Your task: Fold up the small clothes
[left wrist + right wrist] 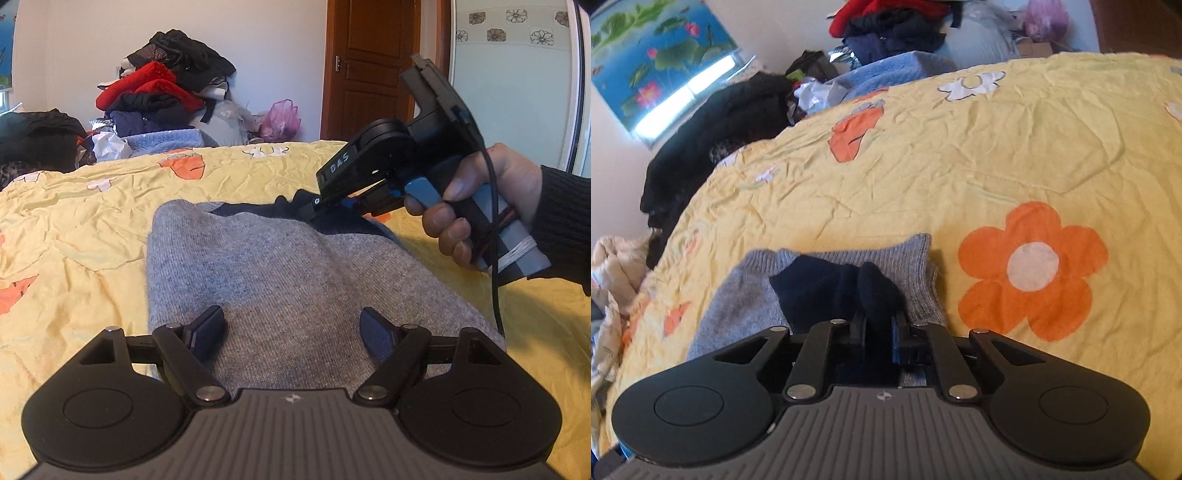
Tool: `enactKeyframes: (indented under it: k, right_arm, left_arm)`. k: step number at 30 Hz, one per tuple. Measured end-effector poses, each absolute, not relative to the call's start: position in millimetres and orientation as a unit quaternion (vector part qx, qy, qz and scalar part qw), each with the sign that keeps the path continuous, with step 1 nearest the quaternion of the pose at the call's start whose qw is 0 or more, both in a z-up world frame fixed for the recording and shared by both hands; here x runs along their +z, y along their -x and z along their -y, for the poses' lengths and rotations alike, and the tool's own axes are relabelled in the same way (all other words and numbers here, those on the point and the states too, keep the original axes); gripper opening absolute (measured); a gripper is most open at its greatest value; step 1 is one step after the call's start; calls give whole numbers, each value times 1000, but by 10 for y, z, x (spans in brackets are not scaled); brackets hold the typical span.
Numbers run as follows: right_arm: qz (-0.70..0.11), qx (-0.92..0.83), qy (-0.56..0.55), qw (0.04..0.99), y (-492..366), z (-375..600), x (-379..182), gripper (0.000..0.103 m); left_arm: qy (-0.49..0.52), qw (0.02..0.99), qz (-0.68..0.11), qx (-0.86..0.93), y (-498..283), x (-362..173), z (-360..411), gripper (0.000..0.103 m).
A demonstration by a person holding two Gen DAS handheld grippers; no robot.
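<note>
the yellow flowered bedsheet [92,229] carries a grey knit sweater [280,280], spread flat with its folding apparently barely begun. the left gripper [291,328] hovers over its near part, jaws wide and empty. the right gripper [877,328] is pinched tight on the sweater's navy collar [827,284].

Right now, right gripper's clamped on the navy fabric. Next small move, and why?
Probably draw the right gripper back toward the open left gripper, folding the navy part over the grey sweater, which lies flat on the yellow bedsheet with the left holding nothing.
</note>
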State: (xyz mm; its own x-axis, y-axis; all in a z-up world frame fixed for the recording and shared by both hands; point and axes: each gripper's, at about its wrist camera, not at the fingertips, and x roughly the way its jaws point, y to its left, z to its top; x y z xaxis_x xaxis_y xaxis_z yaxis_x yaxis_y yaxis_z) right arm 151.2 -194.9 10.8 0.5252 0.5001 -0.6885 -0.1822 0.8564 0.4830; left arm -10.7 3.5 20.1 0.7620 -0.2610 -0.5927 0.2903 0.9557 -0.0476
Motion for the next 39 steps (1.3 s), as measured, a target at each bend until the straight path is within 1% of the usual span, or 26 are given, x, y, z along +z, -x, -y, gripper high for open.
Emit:
enactKeyframes:
  k: [1, 2, 4, 6, 8, 10, 12, 14, 15, 16, 17, 18, 19, 20, 21, 24, 25, 27, 28, 29, 30, 31, 32, 34, 36, 39]
  right_arm:
    - [-444, 197, -191, 853, -1487, 1983, 126, 27]
    - [-440, 190, -196, 855, -1458, 2008, 164, 30]
    - [-401, 155, -184, 884, -1326, 2030, 330, 41]
    - [-348, 140, -157, 913, -1156, 1989, 521, 42]
    - [-317, 168, -152, 921, -1019, 1902, 663, 45]
    - [-319, 204, -135, 916, -940, 1740, 695, 57]
    - [-343, 234, -106, 903, -937, 1566, 601, 62]
    - [-387, 224, -77, 891, -1007, 1458, 369, 61]
    - [-390, 223, -68, 891, -1039, 1476, 258, 56]
    - [-369, 228, -68, 898, -1030, 1519, 205, 51]
    - [-369, 226, -84, 898, -1036, 1582, 195, 48]
    - [-376, 216, -97, 896, -1037, 1628, 227, 38]
    - [-380, 205, -103, 896, -1006, 1659, 282, 34]
    - [-377, 200, -110, 898, -938, 1696, 344, 34]
    - [-368, 205, -119, 899, -828, 1737, 413, 38]
    - [-348, 248, -165, 889, -376, 1885, 535, 41]
    - [-356, 264, -184, 877, -246, 1918, 513, 43]
    - [-385, 279, -191, 858, -56, 1914, 376, 43]
    - [-405, 276, -182, 853, 3, 1899, 256, 38]
    - [-408, 275, -179, 852, 50, 1908, 135, 30]
    - [-401, 270, -192, 854, 82, 1966, 92, 18]
    - [-409, 257, -217, 848, 88, 2032, 81, 14]
    - [-415, 248, -239, 842, 92, 2093, 114, 14]
    - [-398, 240, -247, 850, 197, 2143, 255, 32]
    - [-382, 251, -229, 859, 331, 2113, 385, 38]
    - [-392, 276, -216, 851, 398, 1984, 369, 49]
  left_arm:
    - [-24, 938, -312, -148, 107, 201, -39, 81]
    - [-25, 938, -312, -149, 110, 200, -42, 81]
    - [-26, 938, -312, -150, 96, 193, -52, 81]
    - [-25, 938, -312, -150, 99, 193, -51, 81]
    - [-26, 938, -311, -149, 109, 192, -44, 81]
    - [-28, 938, -311, -149, 118, 192, -33, 81]
    - [-29, 938, -311, -149, 118, 191, -36, 81]
    - [-28, 938, -310, -151, 124, 190, -48, 81]
    - [-25, 938, -309, -152, 128, 189, -62, 81]
    - [-18, 940, -306, -152, 142, 197, -86, 81]
    - [-10, 942, -301, -150, 167, 213, -117, 81]
    - [1, 945, -294, -146, 208, 240, -160, 81]
    - [11, 947, -288, -142, 266, 275, -204, 80]
    - [16, 949, -282, -142, 331, 309, -239, 80]
    - [16, 951, -273, -144, 419, 345, -266, 80]
    - [1, 953, -250, -174, 650, 394, -311, 80]
    - [-3, 949, -254, -189, 682, 376, -314, 81]
    - [-16, 937, -283, -204, 641, 266, -292, 81]
    - [-23, 929, -311, -201, 567, 172, -278, 80]
    - [-24, 926, -322, -198, 523, 113, -291, 80]
    - [-11, 927, -316, -204, 515, 150, -327, 80]
    - [-4, 925, -322, -201, 488, 187, -346, 80]
    - [-4, 925, -325, -195, 480, 216, -358, 80]
    - [-15, 930, -321, -180, 534, 283, -357, 80]
    - [-14, 930, -316, -188, 613, 312, -349, 80]
    - [-17, 925, -337, -177, 563, 174, -291, 81]
